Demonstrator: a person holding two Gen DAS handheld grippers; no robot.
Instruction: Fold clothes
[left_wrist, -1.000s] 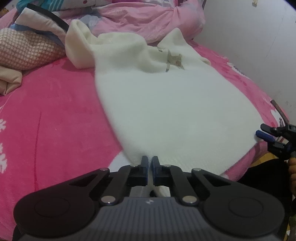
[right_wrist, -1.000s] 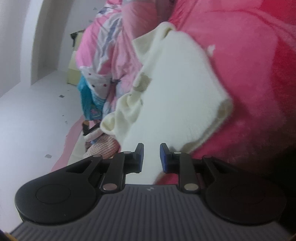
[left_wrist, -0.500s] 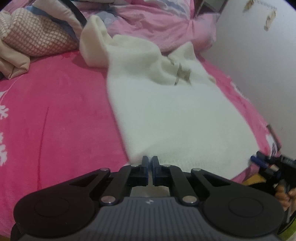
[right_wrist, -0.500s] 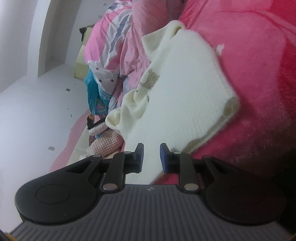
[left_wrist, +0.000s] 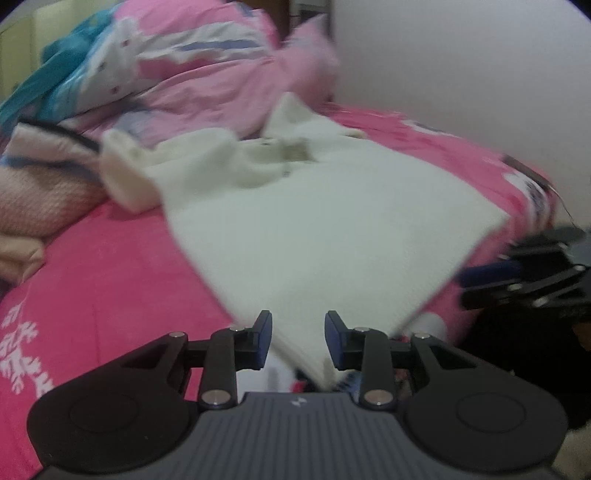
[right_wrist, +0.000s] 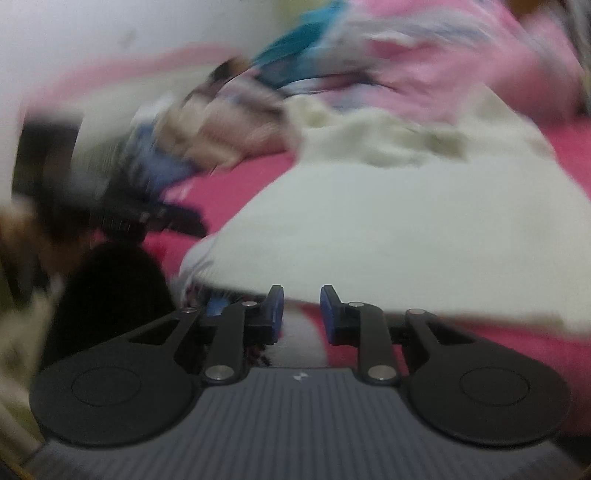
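I see the white sweater (left_wrist: 317, 218) spread flat on the pink bedspread (left_wrist: 110, 280), its near hem at the bed's edge. My left gripper (left_wrist: 298, 341) is opening; the hem lies in the gap between its 2 fingers, and the pads do not press it. My right gripper (right_wrist: 302, 314) stands slightly apart at the same hem, gripping nothing. A heap of pink bedding (left_wrist: 207, 74) lies behind the sweater. The right wrist view is heavily blurred.
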